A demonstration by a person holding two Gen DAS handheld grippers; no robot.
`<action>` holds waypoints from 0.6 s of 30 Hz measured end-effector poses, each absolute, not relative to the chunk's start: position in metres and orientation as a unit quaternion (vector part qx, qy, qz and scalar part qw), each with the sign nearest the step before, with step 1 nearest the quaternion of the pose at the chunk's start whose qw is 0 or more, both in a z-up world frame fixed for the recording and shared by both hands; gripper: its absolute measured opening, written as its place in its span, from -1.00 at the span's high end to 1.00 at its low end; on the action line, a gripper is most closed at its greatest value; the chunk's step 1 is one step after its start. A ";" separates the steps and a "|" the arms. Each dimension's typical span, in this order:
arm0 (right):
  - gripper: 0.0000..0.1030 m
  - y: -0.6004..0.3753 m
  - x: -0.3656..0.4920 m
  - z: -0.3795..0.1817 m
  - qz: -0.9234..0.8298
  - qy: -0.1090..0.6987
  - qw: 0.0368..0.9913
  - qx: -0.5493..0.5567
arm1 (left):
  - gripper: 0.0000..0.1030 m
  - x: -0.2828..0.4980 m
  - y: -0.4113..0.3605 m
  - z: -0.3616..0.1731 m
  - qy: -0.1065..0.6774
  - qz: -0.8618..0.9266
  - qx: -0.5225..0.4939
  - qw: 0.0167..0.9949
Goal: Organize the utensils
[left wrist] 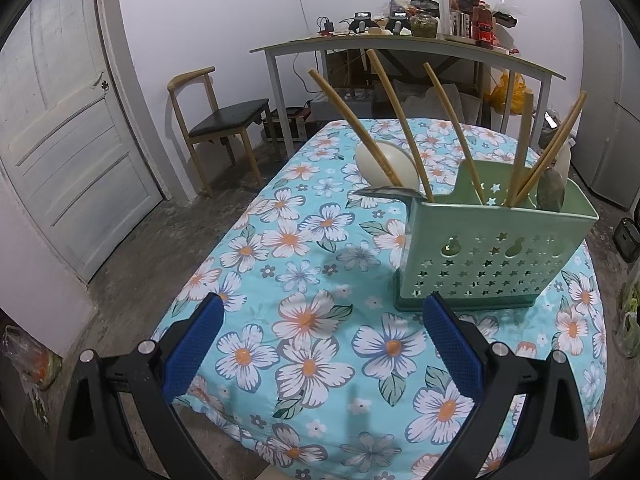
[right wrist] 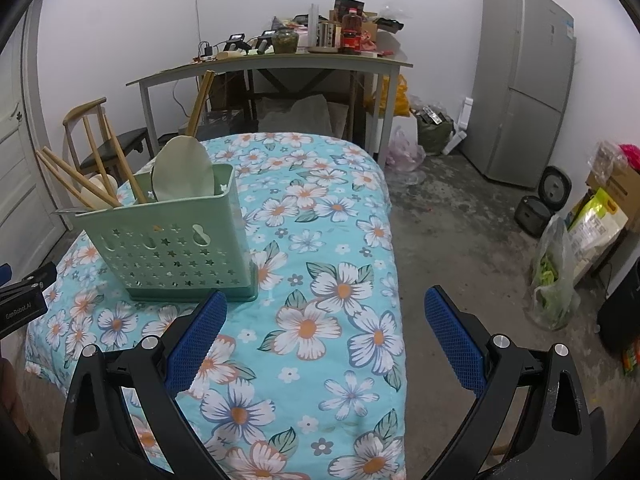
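On the cloth (left wrist: 312,360), both grippers (left wrist: 322,344) (right wrist: 324,340) hang wide open and empty; the caddy (left wrist: 492,248), crowded with leaning chopsticks (left wrist: 400,120), could tip if nudged.

The flowery blue tablecloth (right wrist: 320,320) is bare near and right. On the left, the green plastic holder (right wrist: 168,248) with tall wooden sticks (left wrist: 394,120) blocks the way.
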State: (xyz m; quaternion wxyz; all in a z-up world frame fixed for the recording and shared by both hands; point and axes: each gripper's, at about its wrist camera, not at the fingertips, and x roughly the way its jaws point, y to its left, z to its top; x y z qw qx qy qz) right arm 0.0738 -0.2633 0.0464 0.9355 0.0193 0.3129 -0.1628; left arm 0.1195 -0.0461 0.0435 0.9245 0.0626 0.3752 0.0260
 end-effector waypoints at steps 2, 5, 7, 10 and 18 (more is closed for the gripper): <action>-0.85 -0.263 0.074 0.047 -0.162 0.313 0.936 0.019 | -0.89 0.120 -0.046 0.043 0.376 0.026 0.062 0.924; -0.85 -0.263 0.074 0.046 -0.163 0.313 0.936 0.019 | -0.89 0.120 -0.045 0.043 0.378 0.025 0.063 0.923; -0.85 -0.264 0.074 0.046 -0.162 0.313 0.936 0.019 | -0.89 0.120 -0.044 0.043 0.379 0.025 0.064 0.923; -0.85 -0.263 0.074 0.046 -0.162 0.313 0.936 0.019 | -0.89 0.120 -0.044 0.043 0.378 0.026 0.065 0.923; -0.85 -0.263 0.075 0.046 -0.162 0.313 0.936 0.019 | -0.89 0.119 -0.045 0.043 0.379 0.025 0.067 0.923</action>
